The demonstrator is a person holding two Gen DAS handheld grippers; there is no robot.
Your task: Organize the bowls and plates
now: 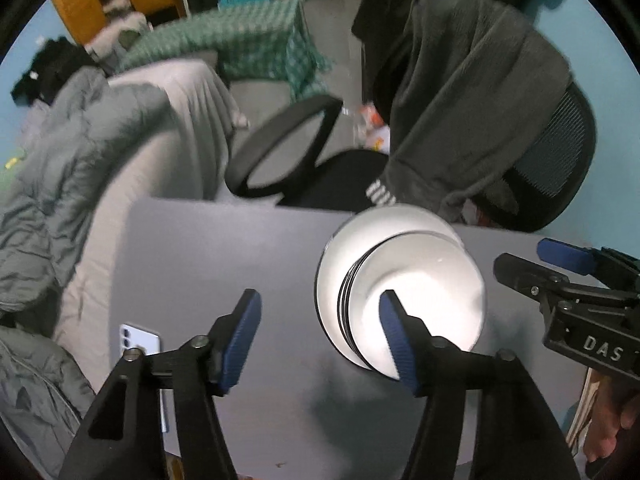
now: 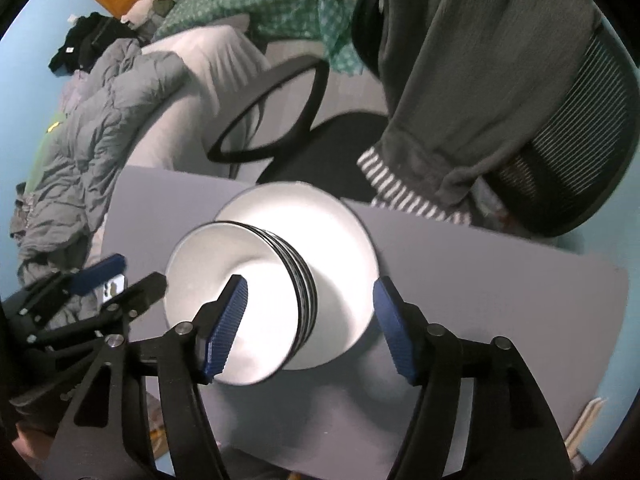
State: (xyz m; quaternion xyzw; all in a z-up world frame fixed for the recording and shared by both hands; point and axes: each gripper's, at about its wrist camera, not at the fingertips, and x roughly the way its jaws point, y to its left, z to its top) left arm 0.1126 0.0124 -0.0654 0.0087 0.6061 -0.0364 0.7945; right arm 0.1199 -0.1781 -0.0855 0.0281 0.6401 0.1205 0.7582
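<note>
— Where are the dishes now?

— The stack of bowls [image 1: 416,300] stands on a white plate [image 1: 340,248], and the plate lies on the grey table [image 1: 220,248], near the far edge, just before the black office chair [image 1: 304,152]. The bowls are white inside and show dark rims one above another. From my right wrist camera, the stack of bowls [image 2: 240,304] looks shifted toward the left side of the plate [image 2: 332,220].

— And your grippers?

— My left gripper [image 1: 320,336] has its blue fingers [image 1: 242,338] spread wide and holds nothing; its right finger is seen in front of the bowls, but I cannot tell if it touches them. My right gripper [image 2: 310,330] is also spread wide with nothing between; one finger is in front of the top bowl, the other beside the plate.

— Anything else on the table?

— A phone [image 1: 140,340] lies near the left edge. A grey garment [image 1: 460,100] hangs over the chair back.
</note>
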